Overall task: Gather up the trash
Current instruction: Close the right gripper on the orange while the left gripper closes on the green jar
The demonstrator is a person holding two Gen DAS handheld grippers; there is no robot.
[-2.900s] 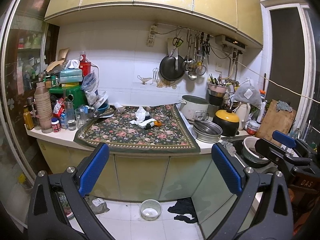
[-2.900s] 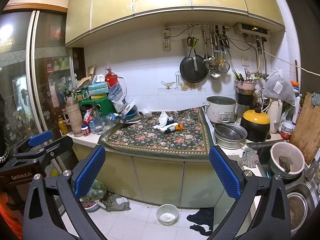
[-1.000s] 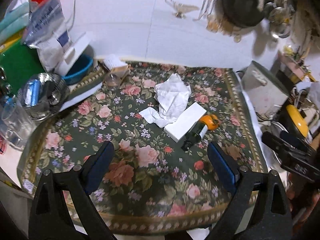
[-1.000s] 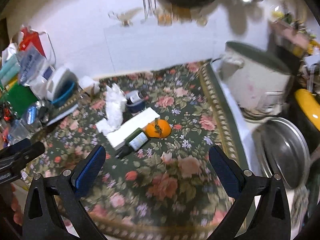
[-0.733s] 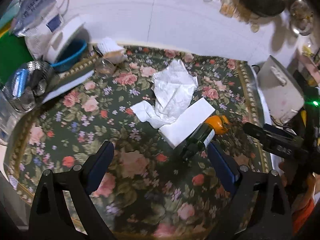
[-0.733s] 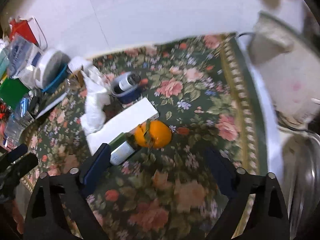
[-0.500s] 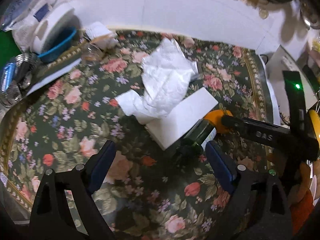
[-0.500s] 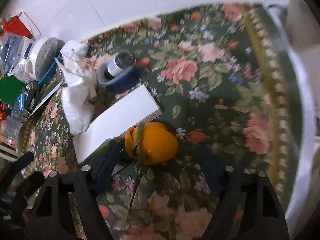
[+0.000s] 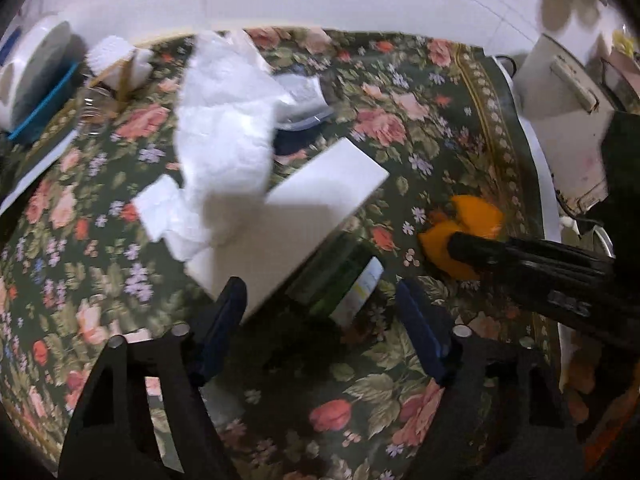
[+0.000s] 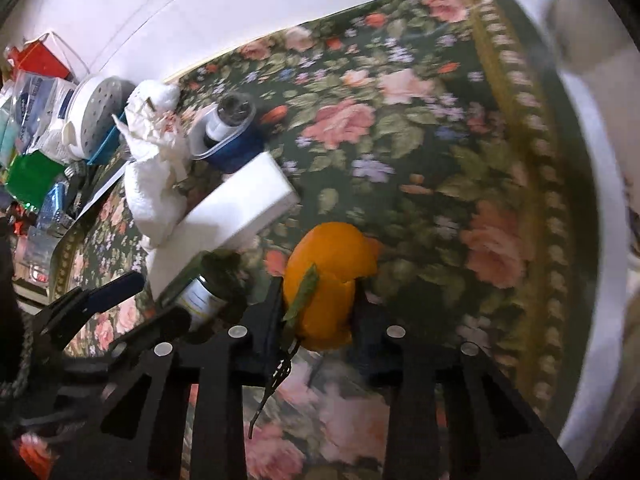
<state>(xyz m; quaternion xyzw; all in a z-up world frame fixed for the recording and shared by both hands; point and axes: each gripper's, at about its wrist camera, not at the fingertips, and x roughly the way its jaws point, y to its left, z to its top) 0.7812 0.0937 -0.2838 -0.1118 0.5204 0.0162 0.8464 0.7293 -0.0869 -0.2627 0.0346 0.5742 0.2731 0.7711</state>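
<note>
On the floral mat [image 9: 400, 88] lie a crumpled white tissue [image 9: 224, 128], a flat white box [image 9: 296, 216], a dark green bottle [image 9: 340, 276] and an orange peel [image 10: 332, 276] with a leaf and stem. My right gripper [image 10: 316, 300] is shut on the orange peel, one finger on each side; it also shows in the left wrist view [image 9: 460, 248]. My left gripper [image 9: 324, 324] is open, its blue-padded fingers straddling the green bottle's lower end without closing on it.
A blue tub with a small bottle in it [image 10: 228, 136] lies behind the box. A white perforated lid [image 10: 96, 116] and cluttered packets stand at far left. A white pot [image 9: 568, 120] stands right of the mat.
Both grippers moved down and in. The right closed around the orange peel. The left narrowed and came down around the green bottle.
</note>
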